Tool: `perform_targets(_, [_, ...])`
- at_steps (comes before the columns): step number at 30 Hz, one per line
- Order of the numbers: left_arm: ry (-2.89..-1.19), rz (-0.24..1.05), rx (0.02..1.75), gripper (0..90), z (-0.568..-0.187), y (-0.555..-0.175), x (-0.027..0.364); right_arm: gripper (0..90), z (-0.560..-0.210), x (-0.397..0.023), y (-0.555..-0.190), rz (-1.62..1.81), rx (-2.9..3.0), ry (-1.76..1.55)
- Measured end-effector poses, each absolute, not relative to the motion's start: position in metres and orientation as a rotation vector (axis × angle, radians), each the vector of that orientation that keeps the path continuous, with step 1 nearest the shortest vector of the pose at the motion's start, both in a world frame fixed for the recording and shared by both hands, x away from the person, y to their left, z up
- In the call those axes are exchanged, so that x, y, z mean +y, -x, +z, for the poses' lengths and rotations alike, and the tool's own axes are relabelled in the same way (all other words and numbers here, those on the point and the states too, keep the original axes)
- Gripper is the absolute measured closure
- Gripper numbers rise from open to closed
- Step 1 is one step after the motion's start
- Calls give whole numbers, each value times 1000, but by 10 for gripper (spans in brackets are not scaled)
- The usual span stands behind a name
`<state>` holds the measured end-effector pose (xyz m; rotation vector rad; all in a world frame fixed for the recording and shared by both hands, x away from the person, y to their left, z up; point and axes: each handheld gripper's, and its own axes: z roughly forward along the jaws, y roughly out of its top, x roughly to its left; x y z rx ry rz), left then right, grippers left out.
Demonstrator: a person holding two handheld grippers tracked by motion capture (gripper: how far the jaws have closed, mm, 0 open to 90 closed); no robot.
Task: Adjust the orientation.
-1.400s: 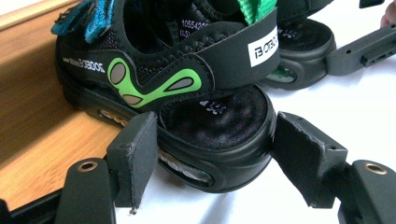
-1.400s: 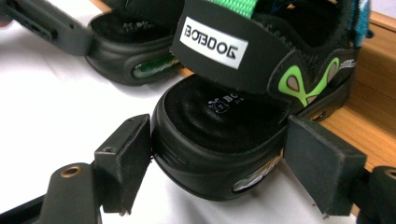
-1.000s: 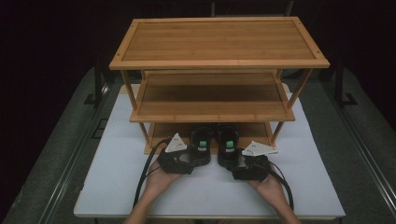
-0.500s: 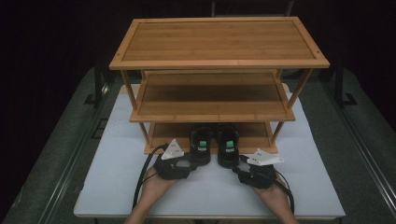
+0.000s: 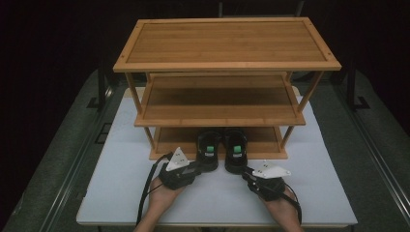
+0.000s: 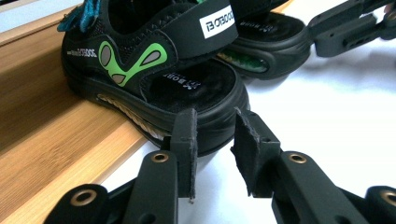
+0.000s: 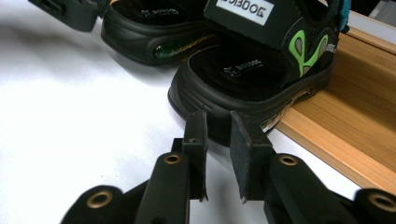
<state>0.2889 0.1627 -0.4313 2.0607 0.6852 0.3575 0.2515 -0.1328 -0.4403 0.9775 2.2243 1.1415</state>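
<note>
Two black sandals with green marks stand side by side on the bamboo rack's bottom shelf point(image 5: 263, 140), heels jutting over the white table. My left gripper point(image 5: 204, 167) points at the left sandal point(image 5: 208, 147). Its jaws have just been closing and now stand a narrow gap apart with nothing between them point(image 6: 215, 122), just short of the sandal's heel point(image 6: 205, 107). My right gripper point(image 5: 247, 172) faces the right sandal point(image 5: 235, 150). It too has been closing, and its pads point(image 7: 217, 125) are nearly together and empty in front of that heel point(image 7: 219, 107).
The three-tier bamboo shoe rack point(image 5: 227, 43) fills the table's far half, its middle shelf point(image 5: 220, 104) bare. White tabletop point(image 5: 116, 193) lies open to either side of my hands. Dark floor and metal rails flank the table.
Both grippers' jaws have narrowed. The right gripper has slid back and to the right, away from the right sandal's heel. The left has drawn back slightly. The sandals have not moved.
</note>
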Motion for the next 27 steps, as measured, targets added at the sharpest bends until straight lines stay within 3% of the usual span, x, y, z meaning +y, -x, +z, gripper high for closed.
perform_targets(27, [-2028,424,764,718,-433,-300,149,785,-440,-119,-271,1167,2177,-1004])
